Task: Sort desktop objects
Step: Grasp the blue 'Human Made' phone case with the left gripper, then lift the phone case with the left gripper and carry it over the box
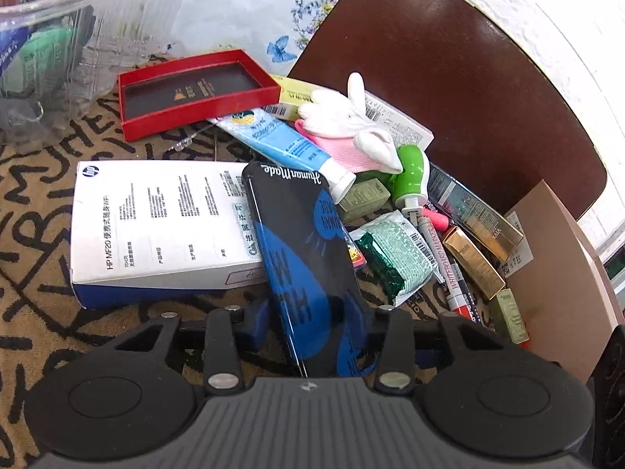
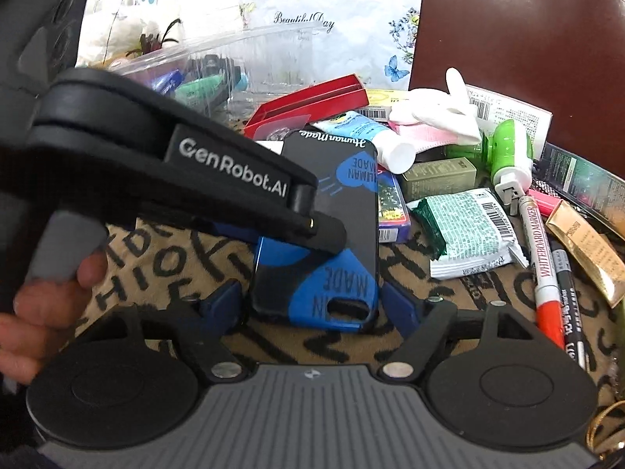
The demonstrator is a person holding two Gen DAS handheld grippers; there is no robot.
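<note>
A black and blue "Human Made" phone case is gripped on edge by my left gripper, tilted up off the patterned cloth. In the right wrist view the same case sits between my right gripper's open blue fingers, with the left gripper clamped on it from the left. My right gripper is open around the case's lower end. A pile of small items lies to the right: a blue tube, a white rabbit toy, a green packet and a whiteboard marker.
A white HP box lies left of the case. A red box lid sits behind it. A clear plastic bin with items stands at far left. A brown board leans at the back right. Gold boxes lie at right.
</note>
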